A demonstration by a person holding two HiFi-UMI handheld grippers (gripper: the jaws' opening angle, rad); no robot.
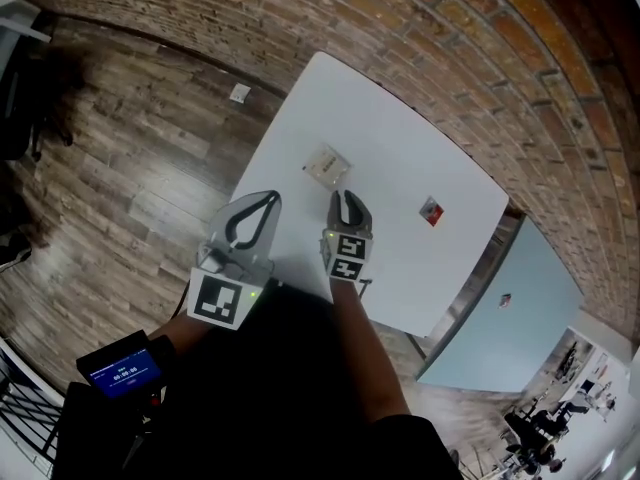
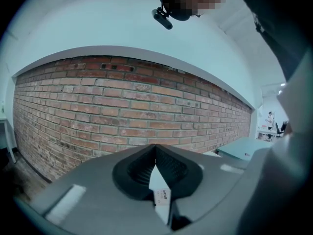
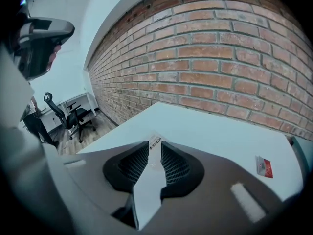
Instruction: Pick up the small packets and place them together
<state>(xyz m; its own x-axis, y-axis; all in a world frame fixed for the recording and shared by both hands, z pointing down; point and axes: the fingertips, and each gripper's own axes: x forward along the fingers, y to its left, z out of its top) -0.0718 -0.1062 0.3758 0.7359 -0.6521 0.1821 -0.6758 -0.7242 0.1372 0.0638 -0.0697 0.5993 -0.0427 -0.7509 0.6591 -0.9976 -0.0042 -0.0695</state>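
Observation:
A clear packet with a printed label lies near the middle of the white table. A small red packet lies apart from it, toward the table's right edge. My right gripper hovers just short of the clear packet with its jaws a narrow gap apart and nothing between them; the red packet shows off to its right. My left gripper stays over the table's near left edge, tips together. In the left gripper view the tips meet, and a printed label shows through the slot below.
A brick wall runs behind the table, and wood floor lies to its left with a small white scrap on it. A pale blue table stands close on the right. An office chair stands far left.

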